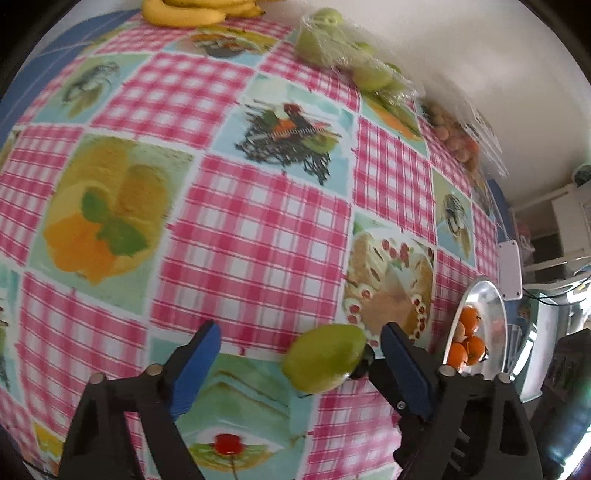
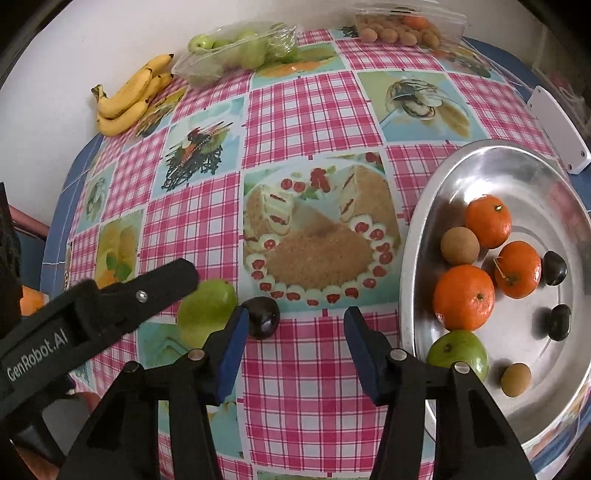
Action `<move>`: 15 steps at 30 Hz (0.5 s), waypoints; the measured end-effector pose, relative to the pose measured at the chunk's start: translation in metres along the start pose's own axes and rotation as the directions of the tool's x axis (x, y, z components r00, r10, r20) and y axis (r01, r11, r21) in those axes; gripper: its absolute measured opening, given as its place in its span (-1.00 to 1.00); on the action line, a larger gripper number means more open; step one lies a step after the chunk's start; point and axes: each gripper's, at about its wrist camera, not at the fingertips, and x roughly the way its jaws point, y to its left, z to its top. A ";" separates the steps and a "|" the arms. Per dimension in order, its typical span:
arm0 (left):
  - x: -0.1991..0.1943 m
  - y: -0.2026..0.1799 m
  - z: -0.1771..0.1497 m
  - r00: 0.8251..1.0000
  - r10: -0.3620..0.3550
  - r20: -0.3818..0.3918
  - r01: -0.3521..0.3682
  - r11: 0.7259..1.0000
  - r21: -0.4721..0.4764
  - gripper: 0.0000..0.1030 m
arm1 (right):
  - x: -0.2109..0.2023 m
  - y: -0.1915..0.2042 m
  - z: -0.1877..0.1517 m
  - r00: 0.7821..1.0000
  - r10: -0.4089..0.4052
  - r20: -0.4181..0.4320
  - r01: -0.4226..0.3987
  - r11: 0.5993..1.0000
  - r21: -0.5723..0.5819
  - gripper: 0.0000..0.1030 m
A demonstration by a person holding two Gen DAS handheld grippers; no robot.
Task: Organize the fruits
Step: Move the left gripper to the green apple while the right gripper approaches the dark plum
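The bench [image 2: 303, 122] wears a pink checked cloth printed with food pictures, and the silver tray [image 2: 491, 158] sits at its right side as the right wrist view shows it. Inside the tray lie three oranges [image 2: 463, 297], a second green fruit [image 2: 456, 350] at the near rim, two brown round fruits [image 2: 460, 245] and two dark plums [image 2: 554, 267]. Far across the bench from the tray, against the wall, are a bunch of bananas [image 2: 131, 98], a clear bag of green fruit [image 2: 240, 50] and a clear box of small brown fruit [image 2: 402, 26]. The left gripper [image 1: 301, 363] is spread wide and holds nothing; the loose green fruit [image 1: 325, 358] lies on the cloth between its fingers, nearer the right-hand one, to the left of the tray. The right gripper [image 2: 295, 350] is likewise spread wide and empty, just left of the tray's near rim. A dark plum [image 2: 263, 317] rests on the cloth touching the green fruit, beside the right gripper's left finger [image 2: 231, 354].
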 end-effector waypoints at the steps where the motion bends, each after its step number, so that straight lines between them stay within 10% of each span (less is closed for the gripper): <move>1: 0.003 -0.002 -0.001 1.000 -0.006 -0.012 0.006 1.000 0.002 0.63 | 0.001 0.000 0.000 1.000 -0.001 -0.003 0.001 1.000 0.000 0.07; 15: 0.005 -0.001 -0.002 0.998 0.060 0.006 -0.060 0.998 0.009 0.59 | 0.003 0.001 -0.001 1.000 -0.003 -0.023 0.002 1.000 -0.005 0.07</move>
